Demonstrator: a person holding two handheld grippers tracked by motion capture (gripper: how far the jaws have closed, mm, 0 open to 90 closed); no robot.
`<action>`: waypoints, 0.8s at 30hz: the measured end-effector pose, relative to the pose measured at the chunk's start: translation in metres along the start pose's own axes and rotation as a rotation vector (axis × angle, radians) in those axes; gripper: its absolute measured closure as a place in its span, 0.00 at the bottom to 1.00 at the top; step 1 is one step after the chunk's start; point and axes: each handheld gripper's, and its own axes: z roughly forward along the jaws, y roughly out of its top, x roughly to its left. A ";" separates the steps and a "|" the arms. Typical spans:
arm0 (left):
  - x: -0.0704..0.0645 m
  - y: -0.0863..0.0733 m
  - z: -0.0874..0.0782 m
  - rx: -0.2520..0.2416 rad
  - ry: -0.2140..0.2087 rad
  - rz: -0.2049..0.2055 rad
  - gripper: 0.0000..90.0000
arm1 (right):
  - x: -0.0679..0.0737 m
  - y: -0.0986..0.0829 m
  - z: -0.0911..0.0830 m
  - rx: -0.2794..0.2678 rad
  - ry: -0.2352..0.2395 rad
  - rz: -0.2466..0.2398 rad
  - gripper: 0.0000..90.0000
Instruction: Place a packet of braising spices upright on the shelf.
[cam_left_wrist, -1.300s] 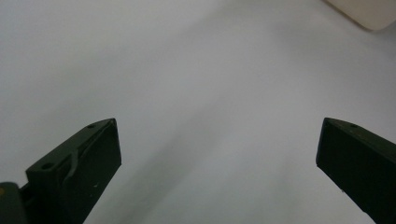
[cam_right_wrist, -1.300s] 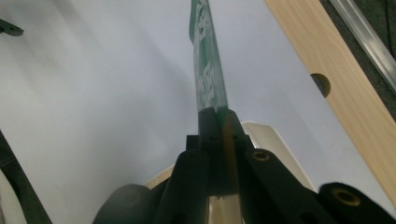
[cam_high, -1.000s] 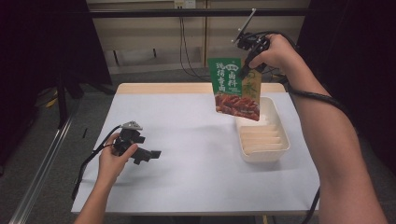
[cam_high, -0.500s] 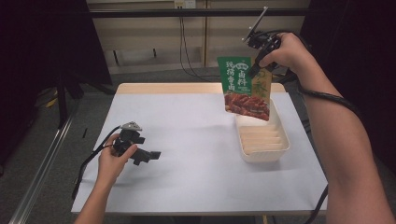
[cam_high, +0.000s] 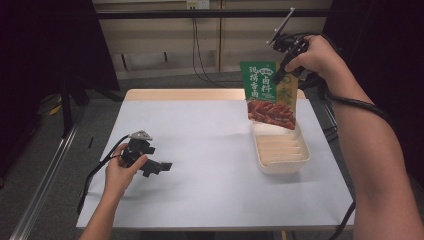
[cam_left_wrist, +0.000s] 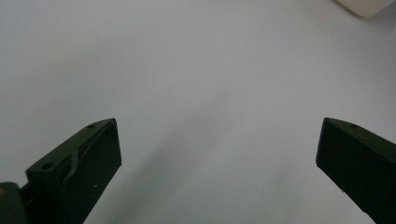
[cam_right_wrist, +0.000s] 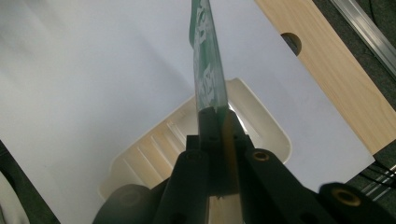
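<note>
Sauce packet (cam_high: 270, 95) pinched in right gripper (cam_high: 280, 75) above ribbed tray (cam_high: 281, 150).
Slip risk: thin edge-hold; left gripper (cam_high: 159, 166) agape at 8 o'clock.

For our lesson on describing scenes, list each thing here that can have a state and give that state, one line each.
Packet: lifted, hanging upright above the tray, clamped at its top edge.
Tray: empty, resting on the table.
Right hand-held gripper: shut on the packet, raised.
Left hand-held gripper: open, holding nothing, low over the table.
</note>
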 end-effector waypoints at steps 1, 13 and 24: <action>0.000 0.000 0.000 0.001 0.003 0.000 0.00 | -0.001 -0.001 0.000 0.003 -0.007 0.005 1.00; 0.001 0.000 0.000 -0.009 0.011 0.004 0.00 | -0.008 -0.007 0.010 0.019 -0.009 0.013 1.00; 0.001 0.000 0.000 -0.004 0.014 0.003 0.00 | -0.018 -0.015 0.023 0.000 -0.009 0.032 1.00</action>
